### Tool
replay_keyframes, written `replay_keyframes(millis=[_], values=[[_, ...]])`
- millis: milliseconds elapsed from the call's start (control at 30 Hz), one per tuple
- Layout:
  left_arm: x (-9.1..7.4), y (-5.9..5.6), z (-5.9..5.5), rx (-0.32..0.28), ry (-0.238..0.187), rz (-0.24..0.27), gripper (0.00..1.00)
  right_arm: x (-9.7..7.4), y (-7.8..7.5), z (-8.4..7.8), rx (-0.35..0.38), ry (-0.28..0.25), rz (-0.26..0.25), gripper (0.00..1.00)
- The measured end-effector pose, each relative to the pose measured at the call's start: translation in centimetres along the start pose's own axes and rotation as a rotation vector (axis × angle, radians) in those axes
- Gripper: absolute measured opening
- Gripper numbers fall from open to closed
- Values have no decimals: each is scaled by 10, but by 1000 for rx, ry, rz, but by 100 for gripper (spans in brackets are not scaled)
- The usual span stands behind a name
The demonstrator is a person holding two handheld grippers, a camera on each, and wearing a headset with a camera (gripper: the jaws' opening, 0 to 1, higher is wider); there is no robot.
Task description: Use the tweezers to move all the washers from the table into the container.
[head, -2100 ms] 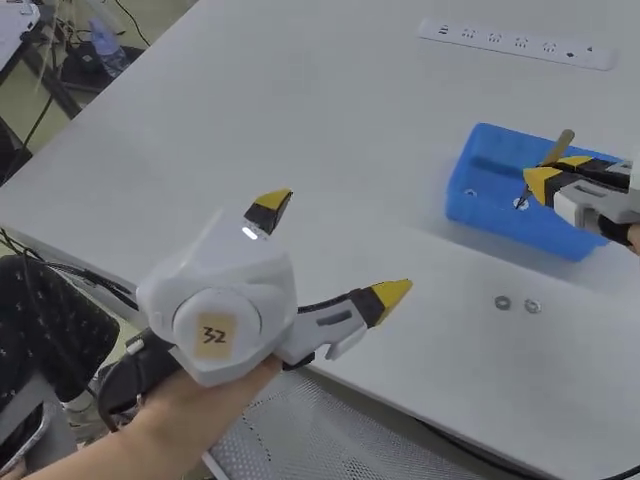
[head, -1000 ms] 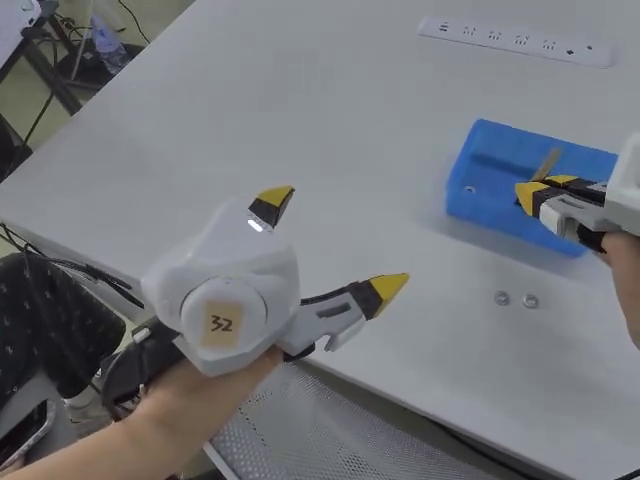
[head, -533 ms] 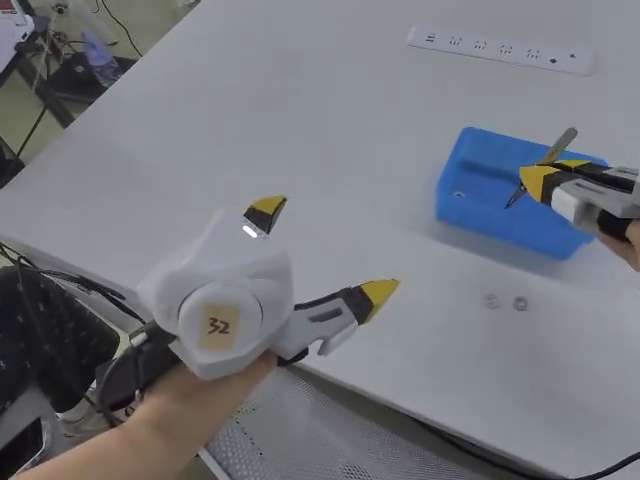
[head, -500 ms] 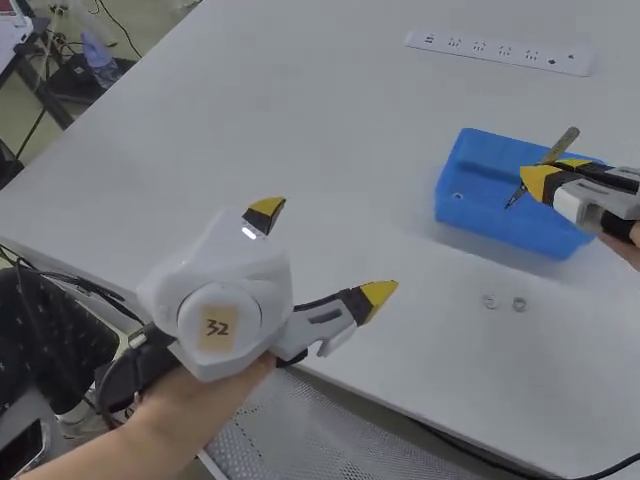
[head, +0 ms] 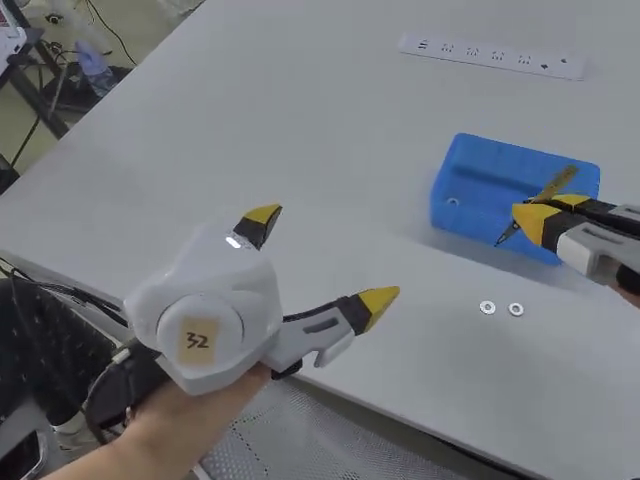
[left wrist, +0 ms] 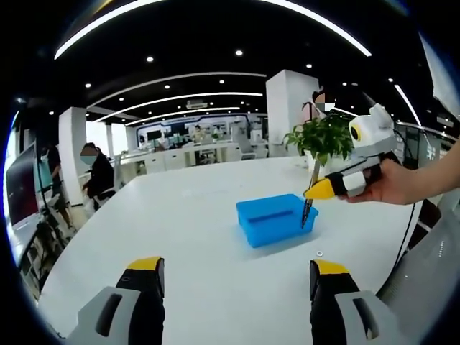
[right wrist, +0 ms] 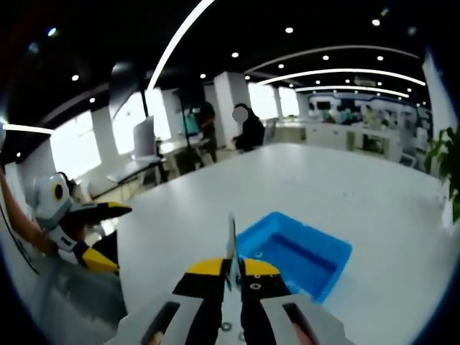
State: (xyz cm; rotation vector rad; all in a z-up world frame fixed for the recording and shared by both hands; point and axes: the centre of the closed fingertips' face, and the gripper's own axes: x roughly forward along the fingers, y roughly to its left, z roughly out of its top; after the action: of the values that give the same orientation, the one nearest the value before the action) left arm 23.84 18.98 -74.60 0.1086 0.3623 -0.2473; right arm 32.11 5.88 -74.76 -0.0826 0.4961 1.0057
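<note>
Two small metal washers (head: 487,308) (head: 516,310) lie side by side on the white table (head: 300,120), just in front of the blue container (head: 500,180). One washer (head: 453,203) lies inside it. My right gripper (head: 535,218) is shut on the tweezers (head: 552,188), whose tip hangs by the container's near wall, above and beyond the two washers. In the right gripper view the tweezers (right wrist: 231,241) stick out from the shut gripper (right wrist: 230,267) toward the container (right wrist: 302,255). My left gripper (head: 320,257) hovers open and holds nothing at the table's near edge, far left of the container (left wrist: 277,219).
A white power strip (head: 490,55) lies at the far side of the table. Chairs and cables sit on the floor beyond the table's left edge. People stand in the office background of both gripper views.
My right gripper has come down and toward me with the tweezers, from over the container's inside to its near wall. The left gripper stays about where it was.
</note>
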Motion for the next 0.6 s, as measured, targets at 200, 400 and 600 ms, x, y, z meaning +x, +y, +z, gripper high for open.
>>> replay_keyframes(millis=[200, 400, 600], values=[[0, -1, -3, -12, 18, -4, 82, 1, 1, -37, -14, 80, -12, 5], [0, 1, -1, 2, 6, 4, 87, 4, 7, -52, -36, 114, -9, 5], [1, 0, -3, 3, 21, -1, 86, 6, 10, -56, -79, 134, -10, 5]])
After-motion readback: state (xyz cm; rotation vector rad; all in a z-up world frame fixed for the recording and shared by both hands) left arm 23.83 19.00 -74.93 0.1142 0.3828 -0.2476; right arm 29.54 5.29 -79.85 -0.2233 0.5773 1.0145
